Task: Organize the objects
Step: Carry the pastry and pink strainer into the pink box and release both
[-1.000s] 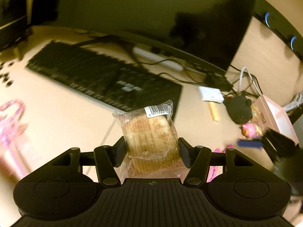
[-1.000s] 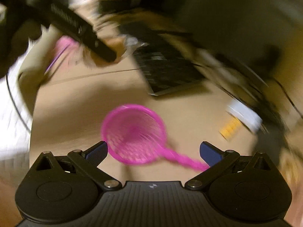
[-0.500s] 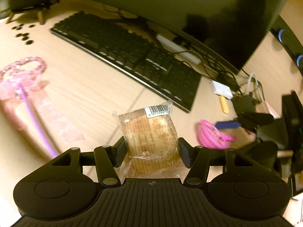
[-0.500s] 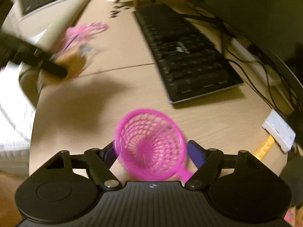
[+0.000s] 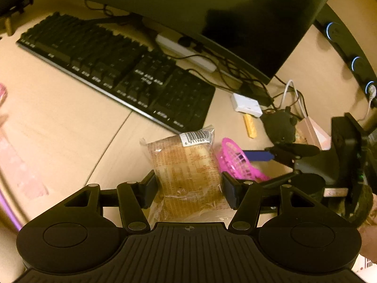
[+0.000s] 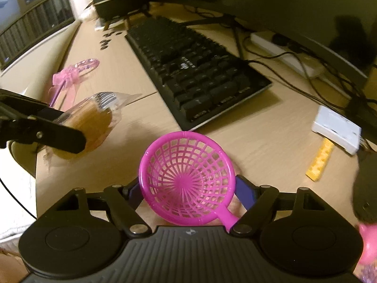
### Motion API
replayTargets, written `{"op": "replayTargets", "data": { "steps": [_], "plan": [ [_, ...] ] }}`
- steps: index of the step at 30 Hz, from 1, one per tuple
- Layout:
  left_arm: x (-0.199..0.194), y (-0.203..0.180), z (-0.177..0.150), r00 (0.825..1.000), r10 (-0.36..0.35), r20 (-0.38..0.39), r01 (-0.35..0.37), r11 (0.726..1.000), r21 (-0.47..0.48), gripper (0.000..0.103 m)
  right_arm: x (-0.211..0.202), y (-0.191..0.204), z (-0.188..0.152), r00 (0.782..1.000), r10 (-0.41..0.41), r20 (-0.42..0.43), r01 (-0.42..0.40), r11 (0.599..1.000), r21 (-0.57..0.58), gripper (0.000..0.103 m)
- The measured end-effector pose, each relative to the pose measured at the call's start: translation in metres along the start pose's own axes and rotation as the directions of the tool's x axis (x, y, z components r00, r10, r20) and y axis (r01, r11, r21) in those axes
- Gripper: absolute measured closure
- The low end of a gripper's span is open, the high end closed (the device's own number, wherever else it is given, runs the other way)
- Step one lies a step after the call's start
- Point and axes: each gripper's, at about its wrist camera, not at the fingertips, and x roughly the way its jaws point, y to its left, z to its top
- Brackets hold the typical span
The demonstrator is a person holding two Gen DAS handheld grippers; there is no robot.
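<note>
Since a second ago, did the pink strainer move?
Yes. The pink strainer came nearer the camera, away from the black keyboard, and now sits between the right gripper's fingers.

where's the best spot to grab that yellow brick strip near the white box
Grip the yellow brick strip across its narrow width near the middle, coming from above. It lies flat on the desk, long and thin, with bare desk along both long sides; the white box crowds its far end.
</note>
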Motion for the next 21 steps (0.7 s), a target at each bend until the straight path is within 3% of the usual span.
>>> {"op": "replayTargets", "data": {
  "steps": [5,9,12,15,18,21],
  "plan": [
    [0.01,-0.015,0.001,0.998,-0.051,-0.024,0.052,0.998,0.032,0.041,-0.047,0.0,-0.018,0.996,-0.067,0.061,0.064,0.997,0.053,0.024],
    [0.03,-0.049,-0.006,0.988,-0.114,-0.102,0.125,0.986,0.108,0.041,-0.099,-0.004,-0.051,0.976,-0.21,0.058,0.196,0.962,0.188,0.024],
    [0.045,-0.093,-0.014,0.97,-0.176,-0.166,0.208,0.958,0.199,0.041,-0.14,-0.011,-0.086,0.928,-0.372,0.004,0.356,0.891,0.282,0.024],
    [0.059,-0.14,-0.018,0.947,-0.245,-0.207,0.291,0.928,0.234,0.041,-0.176,-0.025,-0.119,0.874,-0.484,-0.048,0.466,0.804,0.369,0.024],
    [0.074,-0.196,-0.012,0.933,-0.291,-0.21,0.34,0.903,0.263,0.041,-0.214,-0.039,-0.152,0.831,-0.552,-0.068,0.514,0.716,0.472,0.024],
    [0.09,-0.264,0.006,0.931,-0.324,-0.17,0.363,0.874,0.323,0.041,-0.243,-0.041,-0.178,0.8,-0.599,-0.029,0.526,0.679,0.512,0.024]
  ]
}}
